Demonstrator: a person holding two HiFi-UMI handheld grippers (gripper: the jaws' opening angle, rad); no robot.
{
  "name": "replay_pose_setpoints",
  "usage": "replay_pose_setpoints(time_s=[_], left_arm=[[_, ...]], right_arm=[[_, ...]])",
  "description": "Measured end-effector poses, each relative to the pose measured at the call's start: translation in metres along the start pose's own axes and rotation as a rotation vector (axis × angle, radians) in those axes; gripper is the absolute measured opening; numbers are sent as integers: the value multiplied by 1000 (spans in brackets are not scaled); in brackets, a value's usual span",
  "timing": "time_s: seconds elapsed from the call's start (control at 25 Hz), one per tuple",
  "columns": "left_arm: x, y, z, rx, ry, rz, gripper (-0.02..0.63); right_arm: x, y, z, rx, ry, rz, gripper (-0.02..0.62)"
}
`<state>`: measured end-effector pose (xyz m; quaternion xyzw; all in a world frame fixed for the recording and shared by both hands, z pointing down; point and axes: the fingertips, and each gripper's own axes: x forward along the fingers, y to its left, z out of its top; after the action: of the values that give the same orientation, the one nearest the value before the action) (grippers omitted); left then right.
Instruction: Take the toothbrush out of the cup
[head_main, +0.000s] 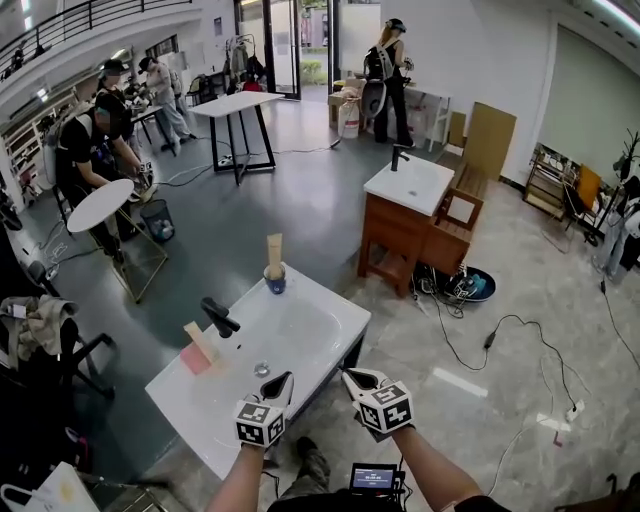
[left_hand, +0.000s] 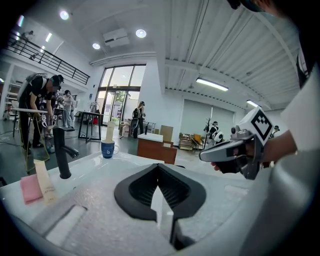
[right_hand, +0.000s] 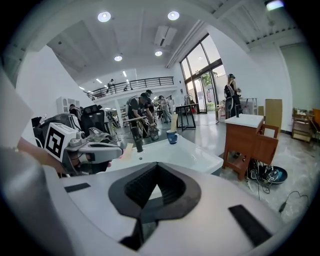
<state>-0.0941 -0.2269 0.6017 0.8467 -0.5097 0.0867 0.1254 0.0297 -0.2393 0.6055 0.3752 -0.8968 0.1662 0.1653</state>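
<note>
Hovering closed: left gripper; right gripper

White washbasin top. Black faucet stands upright at its left side. Blue cup stands at the far corner. Pink pad and cream tube lie side by side near the left edge. Drain sits in the bowl.

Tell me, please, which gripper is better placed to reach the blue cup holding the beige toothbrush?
Left, probably: the left gripper sits almost straight in line with the blue cup across the white basin; the right gripper is further aside. Both shut.
</note>
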Motion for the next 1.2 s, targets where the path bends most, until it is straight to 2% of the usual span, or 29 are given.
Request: replay_pose_setpoints(time_s=[0.28, 0.56, 0.92, 1.2], left_arm=[[71, 59, 32, -7, -3, -23, 11], [114, 116, 65, -23, -37, -27, 11], [142, 145, 60, -59, -16, -7, 11], [163, 170, 60, -83, -7, 73, 11]], right_arm=[[69, -45, 49, -11, 21, -25, 9], [126, -66, 90, -21, 28, -34, 8], [168, -82, 100, -11, 60, -11, 9], [208, -94, 112, -40, 88, 76, 8]])
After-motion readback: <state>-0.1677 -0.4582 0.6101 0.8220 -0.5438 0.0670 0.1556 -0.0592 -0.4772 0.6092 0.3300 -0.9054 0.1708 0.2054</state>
